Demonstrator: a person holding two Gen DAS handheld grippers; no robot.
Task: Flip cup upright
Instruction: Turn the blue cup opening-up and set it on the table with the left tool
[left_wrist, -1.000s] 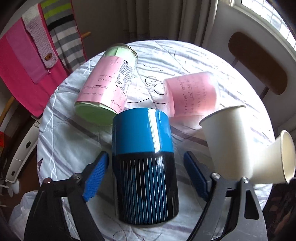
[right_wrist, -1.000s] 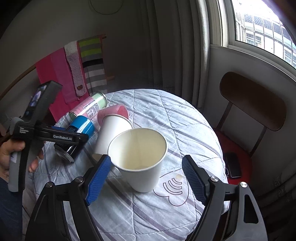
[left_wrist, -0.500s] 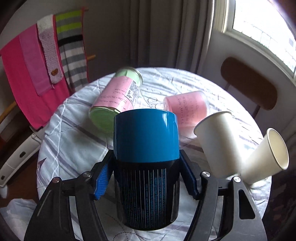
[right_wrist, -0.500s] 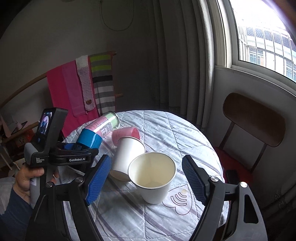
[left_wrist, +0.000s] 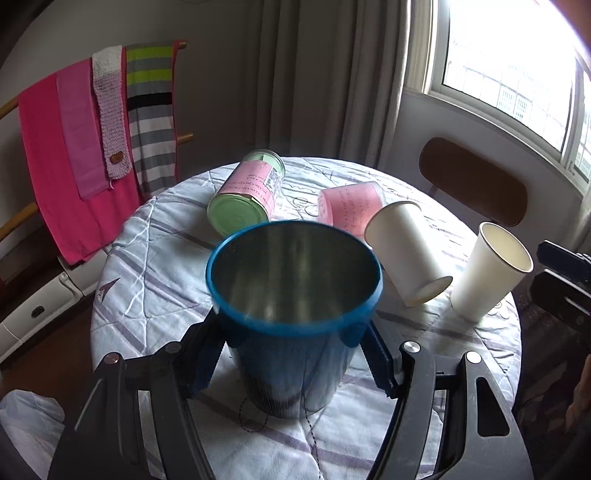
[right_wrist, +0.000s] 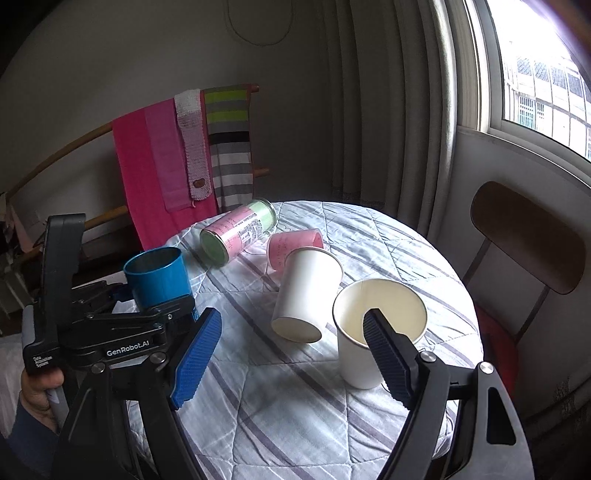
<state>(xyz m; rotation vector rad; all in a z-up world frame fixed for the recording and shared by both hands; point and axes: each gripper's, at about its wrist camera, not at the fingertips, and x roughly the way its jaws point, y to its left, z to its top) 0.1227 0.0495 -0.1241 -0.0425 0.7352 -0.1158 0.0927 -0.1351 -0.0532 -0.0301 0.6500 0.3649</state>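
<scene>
Left tongs (left_wrist: 295, 354) clamped on one blue cup (left_wrist: 295, 295), right tongs (right_wrist: 291, 354) apart beside two paper cups (right_wrist: 376, 332).

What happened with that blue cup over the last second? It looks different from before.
The left gripper closed on the blue cup, which had been lying on its side, and tipped it up; its mouth now faces upward. The right gripper pulled back, open and empty. The green can, the pink cup and the toppled white cup lie as before; the other white cup stands upright.

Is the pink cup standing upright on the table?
No, the pink cup lies on its side behind the tipped white paper cup.
</scene>
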